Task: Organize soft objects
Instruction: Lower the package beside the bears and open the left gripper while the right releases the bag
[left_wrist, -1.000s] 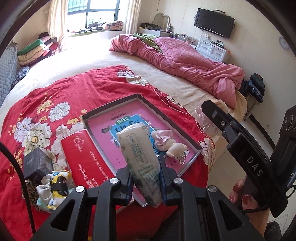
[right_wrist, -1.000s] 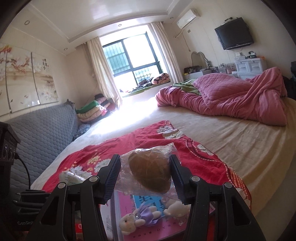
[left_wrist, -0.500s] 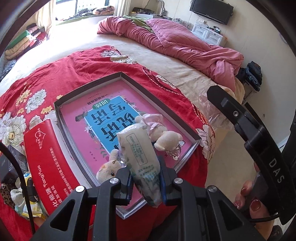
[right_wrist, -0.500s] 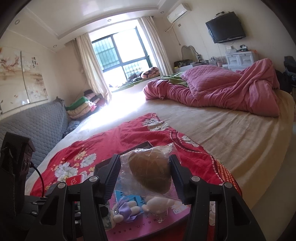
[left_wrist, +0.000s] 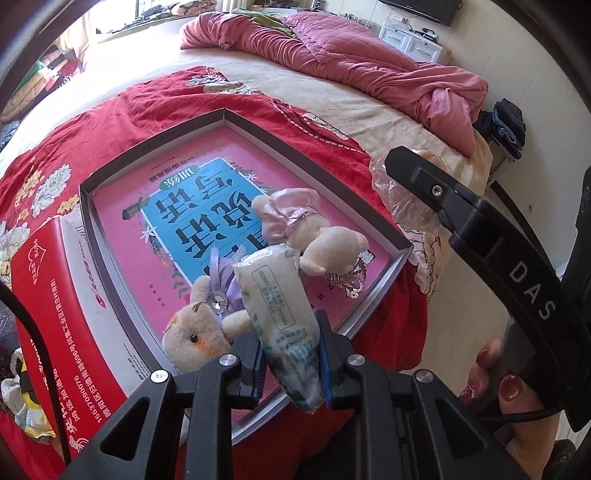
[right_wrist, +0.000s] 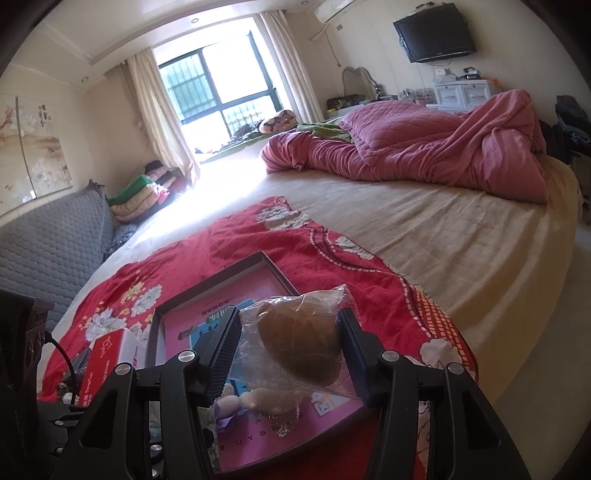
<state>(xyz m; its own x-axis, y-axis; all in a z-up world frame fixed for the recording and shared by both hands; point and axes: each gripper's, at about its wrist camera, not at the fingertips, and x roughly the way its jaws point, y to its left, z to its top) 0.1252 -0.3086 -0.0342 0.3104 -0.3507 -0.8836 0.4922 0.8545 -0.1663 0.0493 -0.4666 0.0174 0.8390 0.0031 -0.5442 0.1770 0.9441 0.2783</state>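
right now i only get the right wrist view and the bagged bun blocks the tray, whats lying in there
Observer: A lilac-dressed plush and a pink-dressed plush lie on the pink book in the tray.
Operator: left gripper carrying anything
Observer: Yes, the left gripper is shut on a white-and-green soft packet, just in front of the lilac-dressed plush.
Operator: is my bun over the tray
Observer: From the left wrist view, the bagged bun appears past the tray's right rim, over the red blanket.

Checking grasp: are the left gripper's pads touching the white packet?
Touching. The left wrist view shows the left gripper with both pads pressed against the white packet.
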